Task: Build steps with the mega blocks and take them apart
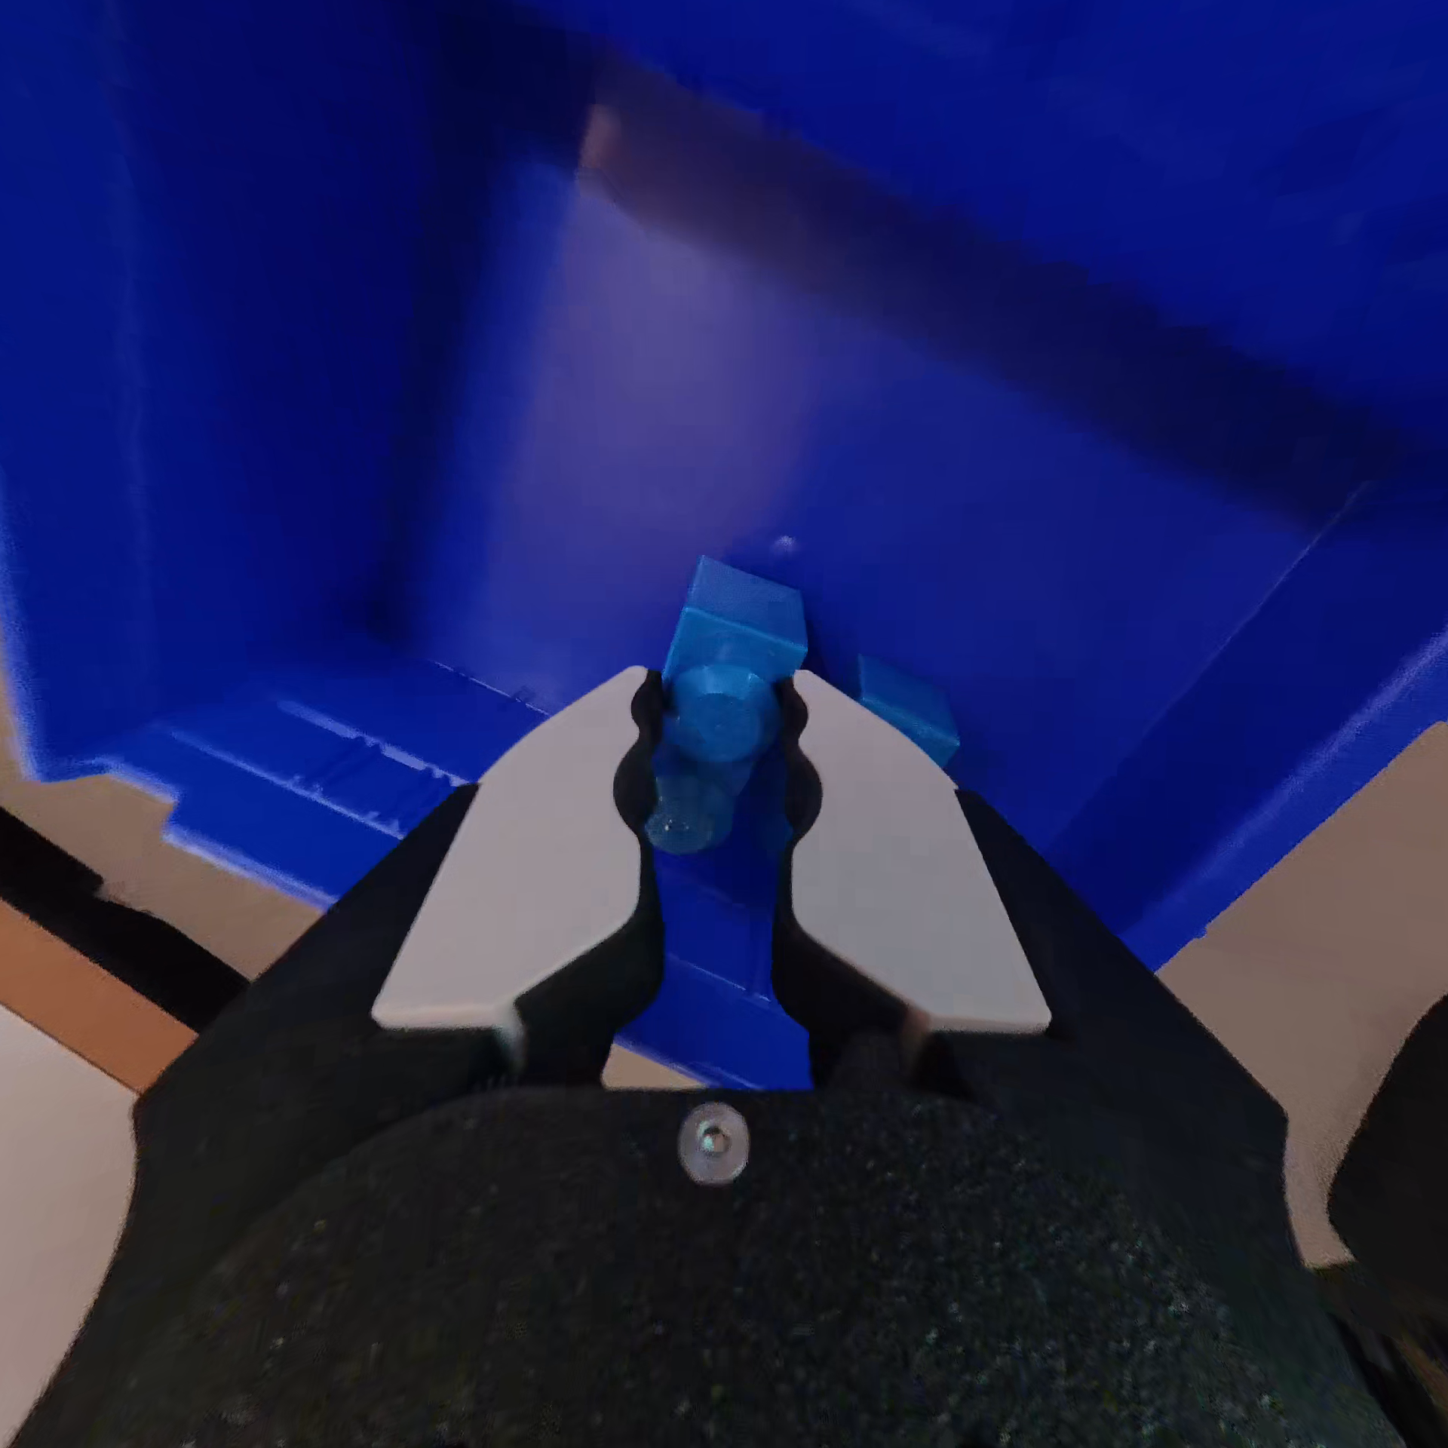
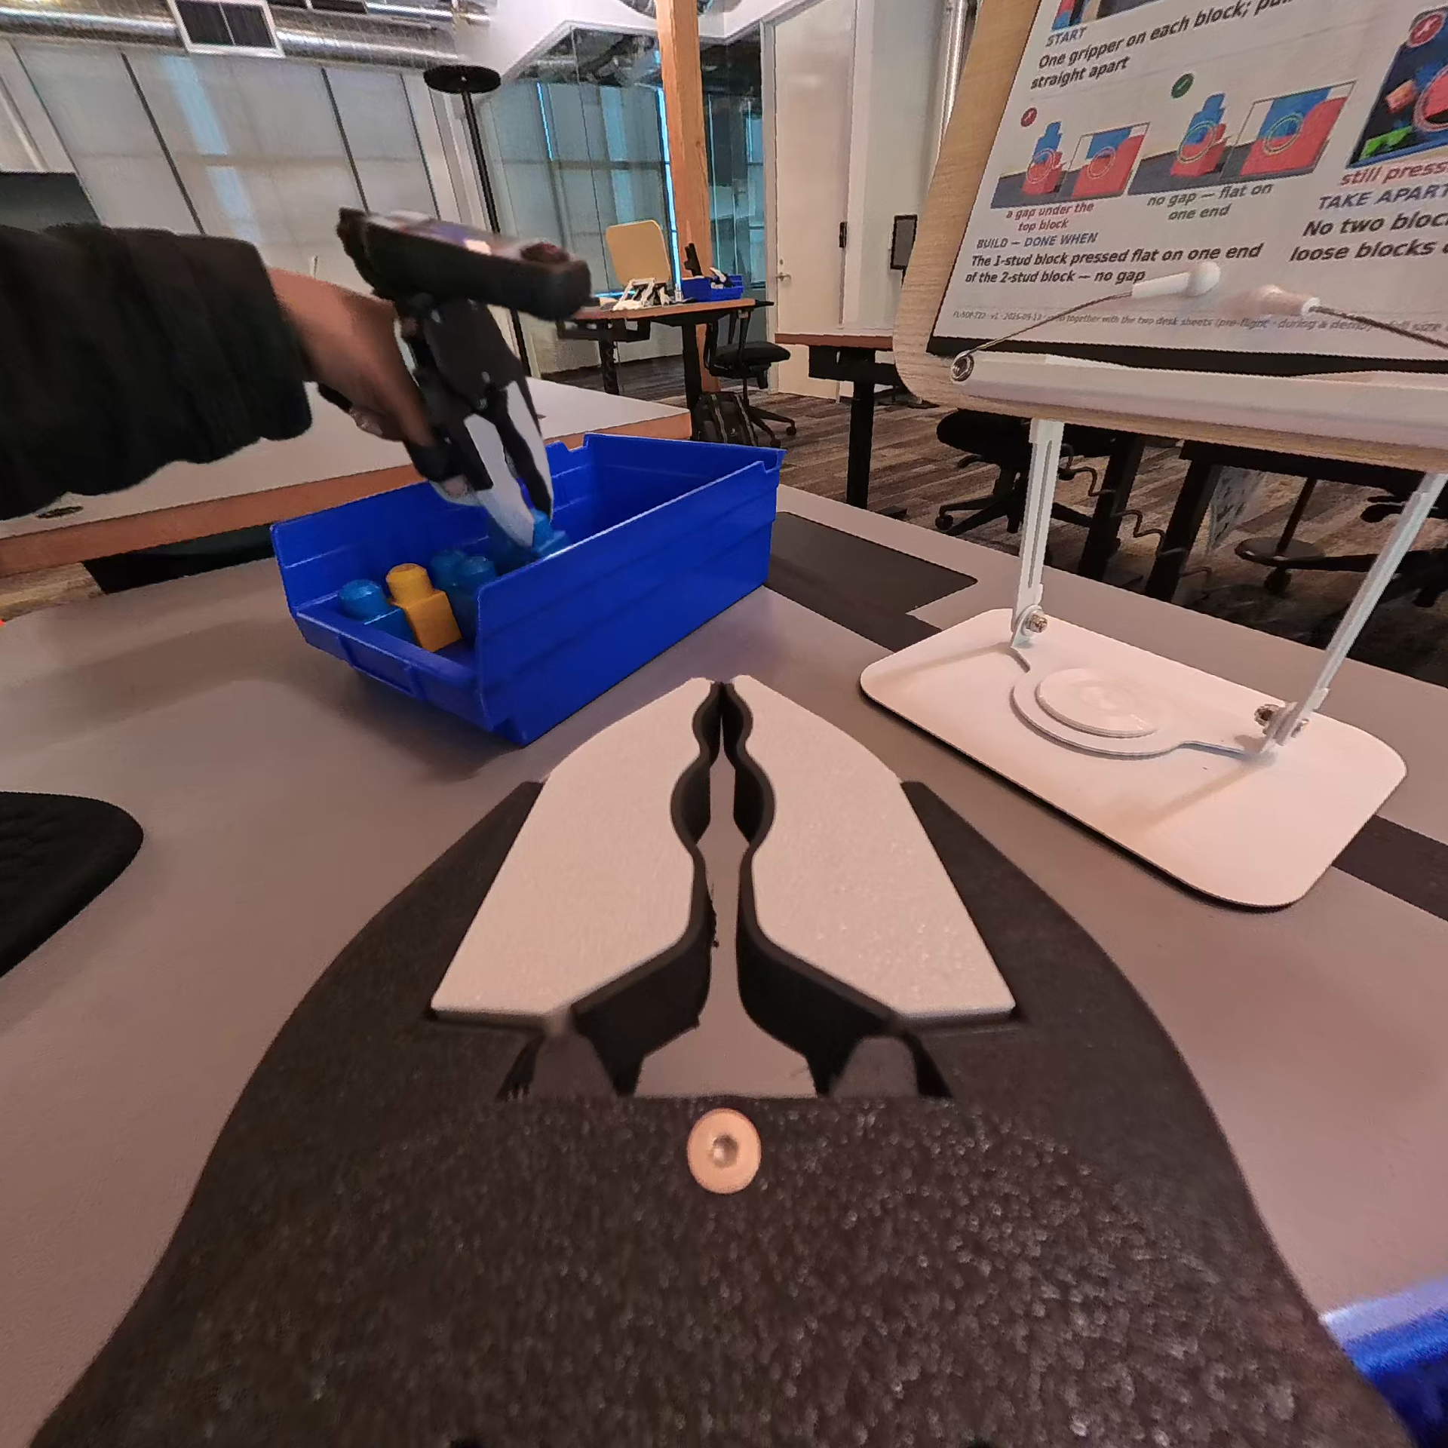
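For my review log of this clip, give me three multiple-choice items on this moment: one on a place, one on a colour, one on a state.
1. Where is the left gripper?
A. inside the blue bin
B. on the white stand
C. on the floor

2. What colour is the one block in the bin that is not blue?
A. red
B. yellow
C. green

3. What is the right gripper doing?
A. gripping a block
B. wide open
C. shut on nothing

Answers: 1 A, it reaches into the bin; 2 B, one yellow block among blue ones; 3 C, its fingers meet over the bare table.
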Demonstrator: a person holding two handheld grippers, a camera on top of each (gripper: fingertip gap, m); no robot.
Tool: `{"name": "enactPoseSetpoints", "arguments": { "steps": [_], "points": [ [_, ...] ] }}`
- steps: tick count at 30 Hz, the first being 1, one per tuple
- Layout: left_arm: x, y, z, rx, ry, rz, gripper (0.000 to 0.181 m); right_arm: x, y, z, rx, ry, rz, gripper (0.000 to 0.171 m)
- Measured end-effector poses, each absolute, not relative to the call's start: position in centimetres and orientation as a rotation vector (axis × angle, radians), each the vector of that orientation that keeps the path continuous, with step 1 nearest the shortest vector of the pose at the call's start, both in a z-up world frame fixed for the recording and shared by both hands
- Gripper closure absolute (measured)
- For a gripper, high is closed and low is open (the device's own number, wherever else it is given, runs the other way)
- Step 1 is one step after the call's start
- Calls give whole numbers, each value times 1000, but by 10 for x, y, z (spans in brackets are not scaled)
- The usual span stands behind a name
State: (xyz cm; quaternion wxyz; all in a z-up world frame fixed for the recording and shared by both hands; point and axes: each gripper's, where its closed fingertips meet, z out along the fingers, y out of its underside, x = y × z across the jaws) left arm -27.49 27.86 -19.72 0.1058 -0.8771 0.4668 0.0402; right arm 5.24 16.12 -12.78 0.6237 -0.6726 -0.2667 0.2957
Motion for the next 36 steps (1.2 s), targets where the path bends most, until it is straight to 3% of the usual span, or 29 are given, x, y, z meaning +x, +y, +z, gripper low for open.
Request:
{"name": "enactPoseSetpoints", "arguments": {
  "steps": [6,13,23,36],
  "points": [
    [-235,271,-140,-2398,1332,-13,152,54,162,-128,-1546,-607,676,171],
    [-167,190,-107,-2293,1620,-72,152,55,162,-128,-1545,-598,678,171],
    [-79,95,-171,-2250,1994,-159,152,61,162,-124,-1537,-581,671,171],
    [-60,86,-222,-2218,2087,-112,149,67,163,-121,-1531,-563,673,171]
  ]
}}
